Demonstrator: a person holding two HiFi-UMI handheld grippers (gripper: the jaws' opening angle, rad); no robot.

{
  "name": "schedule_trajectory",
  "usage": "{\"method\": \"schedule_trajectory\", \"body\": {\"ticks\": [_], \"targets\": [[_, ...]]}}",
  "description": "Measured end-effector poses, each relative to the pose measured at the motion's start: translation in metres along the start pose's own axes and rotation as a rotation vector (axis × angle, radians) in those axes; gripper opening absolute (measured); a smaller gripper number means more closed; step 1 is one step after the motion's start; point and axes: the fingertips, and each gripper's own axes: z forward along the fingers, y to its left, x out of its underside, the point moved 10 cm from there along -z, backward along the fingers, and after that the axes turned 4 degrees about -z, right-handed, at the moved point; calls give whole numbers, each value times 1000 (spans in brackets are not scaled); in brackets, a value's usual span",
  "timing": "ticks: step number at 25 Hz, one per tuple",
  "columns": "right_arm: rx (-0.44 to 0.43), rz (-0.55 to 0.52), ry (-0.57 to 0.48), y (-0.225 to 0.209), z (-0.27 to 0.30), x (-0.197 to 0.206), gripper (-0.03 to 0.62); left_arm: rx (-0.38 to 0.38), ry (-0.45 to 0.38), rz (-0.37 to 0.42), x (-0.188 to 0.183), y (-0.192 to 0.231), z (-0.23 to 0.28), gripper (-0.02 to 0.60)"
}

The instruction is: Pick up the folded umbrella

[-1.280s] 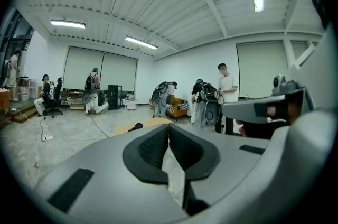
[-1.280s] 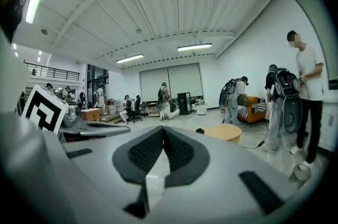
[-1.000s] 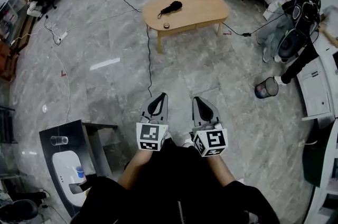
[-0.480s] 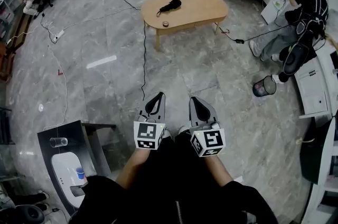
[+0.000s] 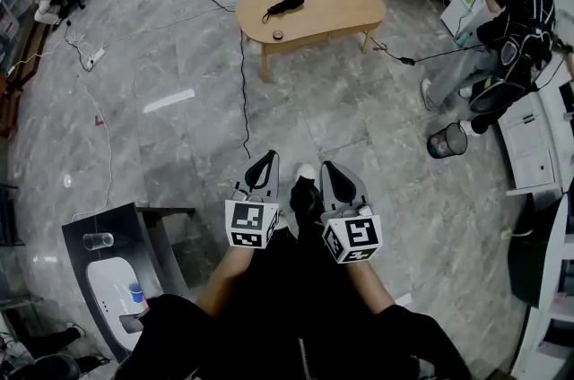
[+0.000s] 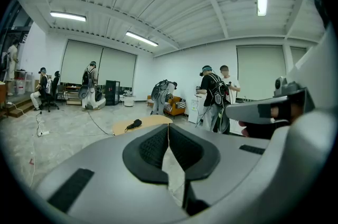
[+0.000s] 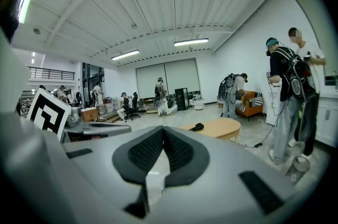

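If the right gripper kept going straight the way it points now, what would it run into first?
Probably the bare floor: the right gripper, tongs shut and empty, seems to tilt slightly down toward the wooden table with the folded umbrella, and nothing stands between. Depth is unclear.

1. The left gripper (image 5: 265, 161) and the right gripper (image 5: 332, 170) are both grey, with black ribbed pads (image 6: 150, 146).
2. Each marker cube (image 5: 252, 224) is white with black square patterns.
3. Far ahead of the grippers, the folded umbrella (image 5: 289, 4) is black and the worktop (image 5: 345, 6) is light wood.
4. The floor (image 5: 179, 154) under the grippers is grey with a marbled pattern, and a black cable (image 5: 242, 91) crosses it.
5. To the right of the right gripper, the bin (image 5: 446, 140) is dark mesh.
6. Down to the left of the left gripper, the cup (image 5: 134, 289) is blue.
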Motion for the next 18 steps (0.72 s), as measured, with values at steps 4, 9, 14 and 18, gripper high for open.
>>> {"method": "schedule_trajectory", "body": {"ticks": [4,9,14,18], "targets": [[-5,7,-1,-3,8,1,11,2,4,3,0,2,7,15],[-19,10,0,-8,23,-1,11,-5,12,3,-2,8,20,15],[-32,14,0,-18,45,-5,11,-10,16,3,-7,16,38,17],[-46,14,-2,-27,68,-9,11,-18,22,4,-10,26,57,15]]}}
